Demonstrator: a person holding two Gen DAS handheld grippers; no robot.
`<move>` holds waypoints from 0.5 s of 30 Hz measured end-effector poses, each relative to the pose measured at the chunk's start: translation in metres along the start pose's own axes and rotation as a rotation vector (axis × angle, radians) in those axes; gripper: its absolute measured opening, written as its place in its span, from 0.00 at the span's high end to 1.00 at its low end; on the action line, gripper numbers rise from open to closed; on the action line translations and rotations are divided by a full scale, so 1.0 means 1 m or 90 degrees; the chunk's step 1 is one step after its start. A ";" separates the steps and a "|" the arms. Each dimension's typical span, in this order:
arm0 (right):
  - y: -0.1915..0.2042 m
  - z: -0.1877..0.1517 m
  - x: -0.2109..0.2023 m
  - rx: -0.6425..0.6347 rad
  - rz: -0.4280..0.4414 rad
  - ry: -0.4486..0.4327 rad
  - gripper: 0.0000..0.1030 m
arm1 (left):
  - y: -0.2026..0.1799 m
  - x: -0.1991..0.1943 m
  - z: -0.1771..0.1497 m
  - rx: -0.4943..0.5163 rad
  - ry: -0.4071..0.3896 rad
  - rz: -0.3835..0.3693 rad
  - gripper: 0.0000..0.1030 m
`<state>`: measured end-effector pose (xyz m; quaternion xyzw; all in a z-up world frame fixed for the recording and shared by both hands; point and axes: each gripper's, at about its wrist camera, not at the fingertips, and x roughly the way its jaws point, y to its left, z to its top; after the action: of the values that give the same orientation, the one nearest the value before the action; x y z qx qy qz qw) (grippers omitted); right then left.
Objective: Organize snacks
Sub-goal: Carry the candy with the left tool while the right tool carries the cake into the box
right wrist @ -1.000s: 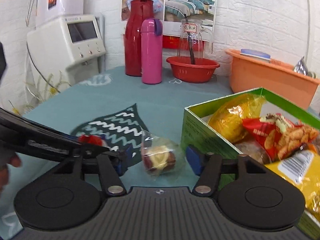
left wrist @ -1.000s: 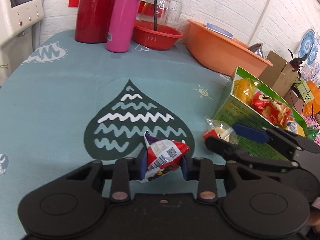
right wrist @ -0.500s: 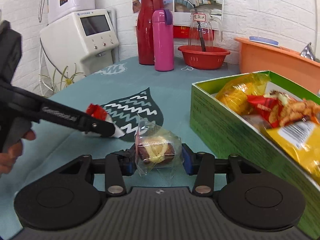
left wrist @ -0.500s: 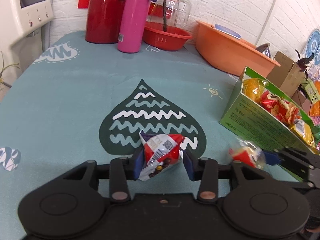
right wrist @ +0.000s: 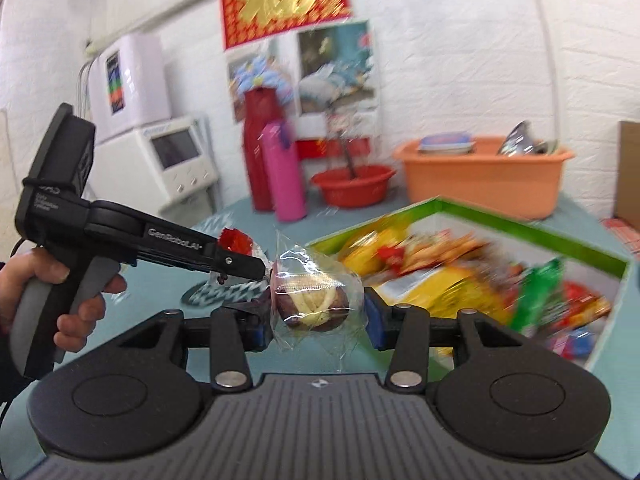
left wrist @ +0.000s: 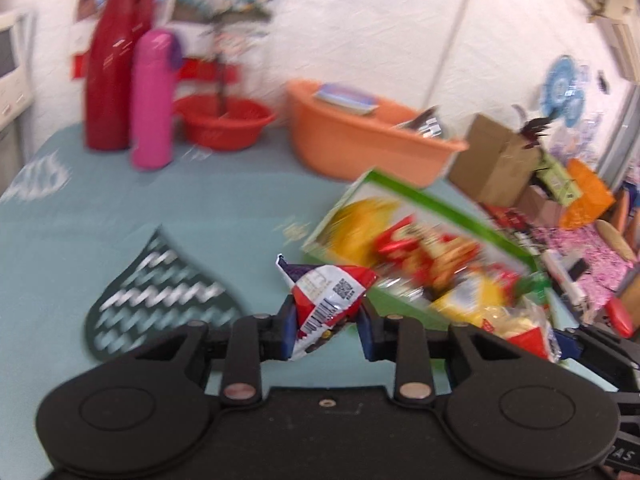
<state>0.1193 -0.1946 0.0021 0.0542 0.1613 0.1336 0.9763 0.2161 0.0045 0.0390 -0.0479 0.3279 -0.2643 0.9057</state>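
My left gripper point(left wrist: 326, 330) is shut on a red, white and purple snack packet point(left wrist: 326, 300), held above the table near the left end of the green snack box point(left wrist: 420, 196). My right gripper point(right wrist: 316, 318) is shut on a clear-wrapped pastry point(right wrist: 312, 300), held above the table beside the box's near left corner point(right wrist: 500, 216). The box holds several yellow, red and green snack bags. The left gripper and its red packet point(right wrist: 236, 240) show at the left of the right wrist view. The right gripper's pastry point(left wrist: 524, 332) shows at the lower right of the left wrist view.
A red thermos point(left wrist: 112, 68), a pink bottle point(left wrist: 154, 100), a red bowl point(left wrist: 224, 124) and an orange basin point(left wrist: 360, 136) stand along the table's back edge. A white appliance point(right wrist: 176, 168) is at the back left. Cardboard boxes point(left wrist: 496, 160) and clutter lie beyond the right edge.
Both grippers have lifted their snacks off the table and swung right toward the green box. The right gripper closed on the pastry earlier and still holds it. The views are motion-blurred.
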 end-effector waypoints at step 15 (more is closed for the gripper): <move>-0.109 0.027 -0.005 0.054 -0.152 -0.055 0.24 | -0.090 0.095 0.058 0.054 -0.004 -0.050 0.37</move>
<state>0.1505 -0.3018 0.0128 0.0811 0.1302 0.0068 0.9881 0.2727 -0.1259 0.0538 -0.0229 0.3116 -0.3130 0.8969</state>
